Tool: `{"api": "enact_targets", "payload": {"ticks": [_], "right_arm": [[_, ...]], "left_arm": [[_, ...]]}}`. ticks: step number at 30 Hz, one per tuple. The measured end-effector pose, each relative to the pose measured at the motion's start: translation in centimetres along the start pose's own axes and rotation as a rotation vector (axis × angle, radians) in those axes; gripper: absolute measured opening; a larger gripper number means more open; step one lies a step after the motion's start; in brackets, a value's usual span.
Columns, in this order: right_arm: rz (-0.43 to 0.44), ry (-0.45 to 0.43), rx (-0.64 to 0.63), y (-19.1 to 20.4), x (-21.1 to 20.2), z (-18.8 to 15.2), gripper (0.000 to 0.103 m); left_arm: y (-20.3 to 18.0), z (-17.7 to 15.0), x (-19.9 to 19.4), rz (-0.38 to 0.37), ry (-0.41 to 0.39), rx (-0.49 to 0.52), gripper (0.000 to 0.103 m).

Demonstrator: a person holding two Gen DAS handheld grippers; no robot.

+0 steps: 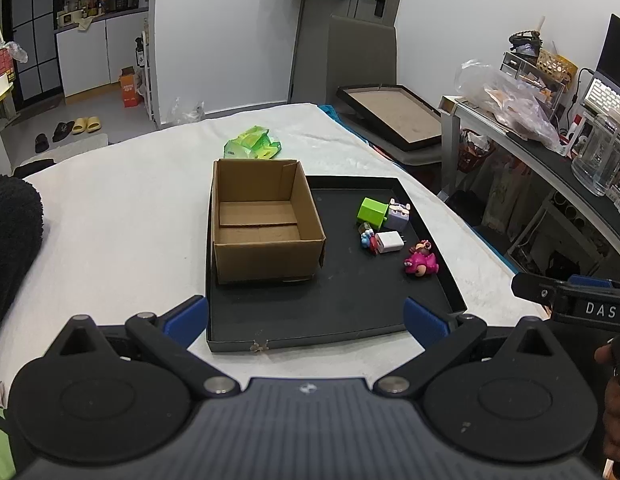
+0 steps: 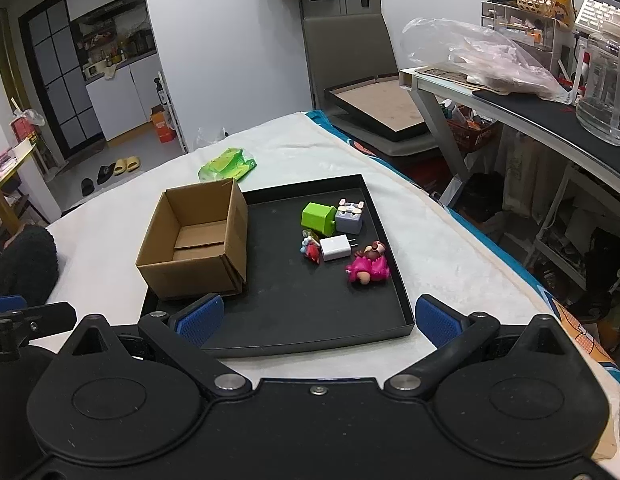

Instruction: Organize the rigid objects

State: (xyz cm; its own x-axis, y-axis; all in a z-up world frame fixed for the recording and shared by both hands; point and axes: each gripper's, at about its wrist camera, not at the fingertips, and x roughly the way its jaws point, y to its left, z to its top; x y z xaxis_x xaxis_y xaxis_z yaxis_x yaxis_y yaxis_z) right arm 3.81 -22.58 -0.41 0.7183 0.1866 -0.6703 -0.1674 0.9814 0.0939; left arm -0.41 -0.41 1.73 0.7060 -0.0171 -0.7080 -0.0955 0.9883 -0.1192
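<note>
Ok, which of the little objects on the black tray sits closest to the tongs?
The pink figure, lying at the near right end of the cluster. The white charger, green cube and grey cube all sit farther back.

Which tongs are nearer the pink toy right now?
Right. The right tongs hang open just short of the tray's near edge, with the pink toy slightly right of their centre. The left tongs, also open, sit further left, facing the cardboard box.
</note>
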Motion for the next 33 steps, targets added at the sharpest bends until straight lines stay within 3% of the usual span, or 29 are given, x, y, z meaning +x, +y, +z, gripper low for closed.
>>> {"api": "enact_targets", "payload": {"ticks": [33], "right_arm": [[-0.025, 0.004, 0.0, -0.14, 0.19, -0.31, 0.103]], "left_arm": [[0.13, -0.17, -0.09, 0.005, -0.021, -0.015, 0.103]]}}
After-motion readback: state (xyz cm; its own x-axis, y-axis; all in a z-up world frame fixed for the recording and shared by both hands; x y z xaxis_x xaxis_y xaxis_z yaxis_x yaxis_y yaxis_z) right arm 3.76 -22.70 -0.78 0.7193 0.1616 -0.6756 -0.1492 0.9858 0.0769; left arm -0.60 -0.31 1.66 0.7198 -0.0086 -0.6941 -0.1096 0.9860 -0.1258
